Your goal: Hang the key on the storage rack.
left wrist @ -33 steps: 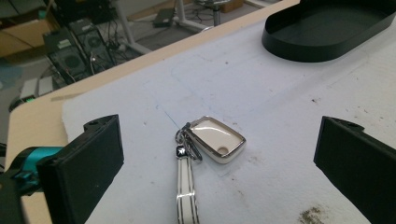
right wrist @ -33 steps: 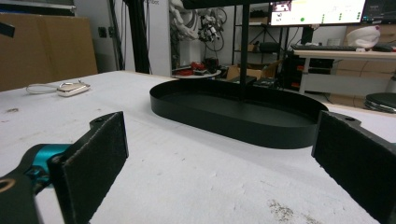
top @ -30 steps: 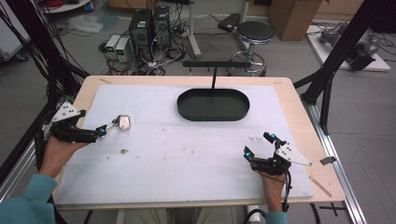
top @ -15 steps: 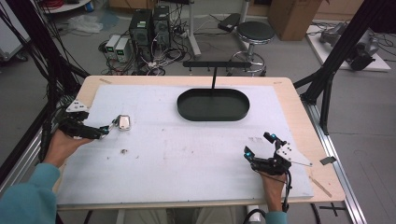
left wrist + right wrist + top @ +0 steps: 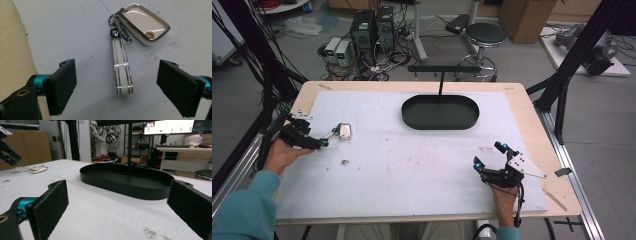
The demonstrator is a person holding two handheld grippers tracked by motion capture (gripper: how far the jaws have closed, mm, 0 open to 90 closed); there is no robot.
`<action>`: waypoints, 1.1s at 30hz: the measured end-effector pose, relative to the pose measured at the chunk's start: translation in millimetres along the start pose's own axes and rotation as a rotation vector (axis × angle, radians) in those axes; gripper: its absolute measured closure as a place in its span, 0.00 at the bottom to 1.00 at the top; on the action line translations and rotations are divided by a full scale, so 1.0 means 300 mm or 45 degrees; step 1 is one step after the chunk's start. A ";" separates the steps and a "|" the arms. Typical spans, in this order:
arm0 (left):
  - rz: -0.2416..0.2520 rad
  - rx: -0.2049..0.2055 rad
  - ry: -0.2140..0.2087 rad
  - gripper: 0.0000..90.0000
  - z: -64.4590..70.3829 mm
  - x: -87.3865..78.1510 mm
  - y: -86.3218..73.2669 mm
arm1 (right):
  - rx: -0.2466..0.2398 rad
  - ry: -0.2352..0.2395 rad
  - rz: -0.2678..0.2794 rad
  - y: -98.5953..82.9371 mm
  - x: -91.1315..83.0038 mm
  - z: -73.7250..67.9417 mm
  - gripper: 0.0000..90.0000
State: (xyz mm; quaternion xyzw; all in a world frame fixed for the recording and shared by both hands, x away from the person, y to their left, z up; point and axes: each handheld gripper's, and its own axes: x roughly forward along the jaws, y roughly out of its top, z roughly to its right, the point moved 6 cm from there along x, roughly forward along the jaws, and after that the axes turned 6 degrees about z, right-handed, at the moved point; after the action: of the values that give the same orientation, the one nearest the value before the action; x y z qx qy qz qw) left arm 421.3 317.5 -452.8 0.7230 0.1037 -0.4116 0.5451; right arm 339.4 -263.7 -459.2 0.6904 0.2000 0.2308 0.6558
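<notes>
The left gripper's (image 5: 117, 87) fingers (image 5: 62, 85) stand wide apart, one on each side of the white strap (image 5: 121, 70) of a car key fob (image 5: 145, 23), which lies flat on the bench (image 5: 412, 170) near its left edge. Nothing is gripped yet; this looks like the approach to a pick. The next move probably calls for lowering onto the strap and closing squarely across it. The right gripper (image 5: 490, 156), fingers equally wide and empty, rests low near the bench's right front, facing the black oval tray (image 5: 125, 181), a likely destination.
</notes>
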 end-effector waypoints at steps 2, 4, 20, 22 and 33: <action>-0.026 0.002 -0.005 0.23 0.001 0.007 -0.005 | 0.002 0.000 -0.002 0.000 0.000 0.000 0.03; -0.042 -0.006 -0.020 0.23 0.004 0.015 -0.010 | 0.002 -0.001 0.001 0.000 0.000 0.000 0.03; -0.158 -0.023 -0.050 0.47 0.017 0.040 -0.032 | 0.003 -0.001 0.000 0.000 0.000 0.000 0.03; -0.155 -0.031 -0.055 0.54 0.022 0.044 -0.031 | 0.003 -0.001 0.001 0.000 0.000 0.000 0.03; -0.175 -0.037 -0.062 0.69 0.024 0.046 -0.029 | 0.000 -0.001 0.000 0.000 0.000 -0.001 0.03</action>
State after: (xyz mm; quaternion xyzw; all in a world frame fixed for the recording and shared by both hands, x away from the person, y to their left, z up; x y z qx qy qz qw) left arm 421.5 310.2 -469.2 0.6958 0.1458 -0.4641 0.5283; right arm 339.4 -263.5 -459.2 0.6905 0.1999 0.2305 0.6558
